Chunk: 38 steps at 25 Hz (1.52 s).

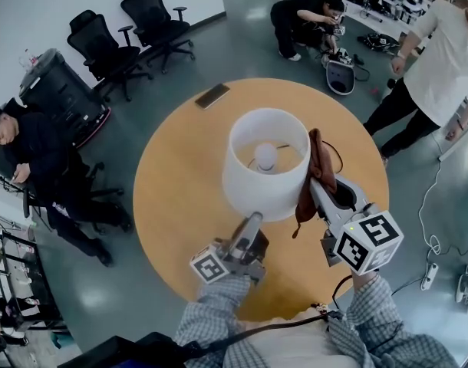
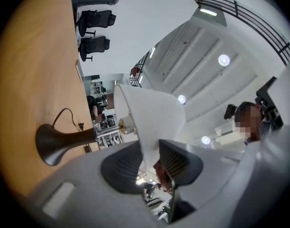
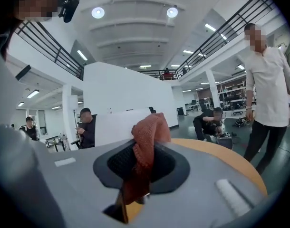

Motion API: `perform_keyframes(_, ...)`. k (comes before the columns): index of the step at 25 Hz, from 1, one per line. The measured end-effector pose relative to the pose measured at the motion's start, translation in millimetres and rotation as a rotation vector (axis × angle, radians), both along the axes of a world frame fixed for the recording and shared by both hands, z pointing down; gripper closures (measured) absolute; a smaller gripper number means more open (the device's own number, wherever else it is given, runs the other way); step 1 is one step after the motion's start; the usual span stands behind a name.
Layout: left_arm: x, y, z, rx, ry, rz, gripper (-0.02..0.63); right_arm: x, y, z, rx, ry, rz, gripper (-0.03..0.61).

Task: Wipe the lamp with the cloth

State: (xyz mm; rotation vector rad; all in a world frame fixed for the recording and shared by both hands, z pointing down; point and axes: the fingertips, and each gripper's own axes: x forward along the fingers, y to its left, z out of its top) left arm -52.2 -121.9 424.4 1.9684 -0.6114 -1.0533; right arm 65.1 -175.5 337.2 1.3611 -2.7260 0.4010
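A lamp with a white shade [image 1: 265, 167] stands in the middle of the round wooden table [image 1: 180, 190]. My left gripper [image 1: 252, 221] is shut on the shade's near rim; in the left gripper view the white rim [image 2: 147, 127] runs between the jaws, and the dark lamp base [image 2: 57, 141] lies to the left. Just right of the shade, my right gripper [image 1: 321, 184] is shut on a rust-brown cloth [image 1: 318, 167]. The cloth [image 3: 146, 141] sticks up out of the jaws and hangs below them, with the shade [image 3: 117, 125] just behind it.
A phone [image 1: 212, 95] lies at the table's far left edge. The lamp's cable [image 1: 337, 156] runs behind the cloth. Office chairs [image 1: 134, 29] stand at the back left. People are around the table: one at the left [image 1: 34, 152], one crouching [image 1: 307, 18], one standing [image 1: 441, 67].
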Motion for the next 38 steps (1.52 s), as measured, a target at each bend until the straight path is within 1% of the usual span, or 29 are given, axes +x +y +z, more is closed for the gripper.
perform_keyframes(3,0,1,-3,0.008,0.016,0.001,0.5,8,-3,24,-0.055,0.025,0.009,0.511)
perform_keyframes(5,0,1,-2,0.002,0.01,-0.002,0.5,11,-5,29,-0.067,0.028,0.007,0.511)
perform_keyframes(10,1,0,0,-0.004,0.003,-0.009,0.5,17,-22,17,-0.034,0.042,-0.012,0.511)
perform_keyframes(14,0,-2,0,-0.005,0.001,-0.01,0.5,19,-55,2,-0.001,0.09,-0.059,0.511)
perform_keyframes(21,2,-2,7,-0.007,0.002,-0.006,0.5,-10,-103,-17,0.026,0.167,-0.268,0.511)
perform_keyframes(25,2,-2,8,-0.014,0.004,-0.006,0.5,-37,-121,-34,0.06,0.243,-0.422,0.511)
perform_keyframes(27,2,-2,6,-0.013,0.006,-0.007,0.5,-51,-128,-37,0.055,0.279,-0.5,0.511)
perform_keyframes(29,2,-1,4,-0.01,0.003,-0.009,0.5,-63,-133,-34,0.016,0.282,-0.577,0.512)
perform_keyframes(32,4,0,2,-0.01,0.002,-0.006,0.5,-71,-138,-21,-0.081,0.261,-0.676,0.512)
perform_keyframes(35,7,0,4,-0.009,-0.004,-0.005,0.5,-74,-144,-5,-0.177,0.245,-0.744,0.512)
perform_keyframes(38,7,1,5,-0.009,-0.006,-0.004,0.5,-80,-146,4,-0.222,0.263,-0.793,0.512)
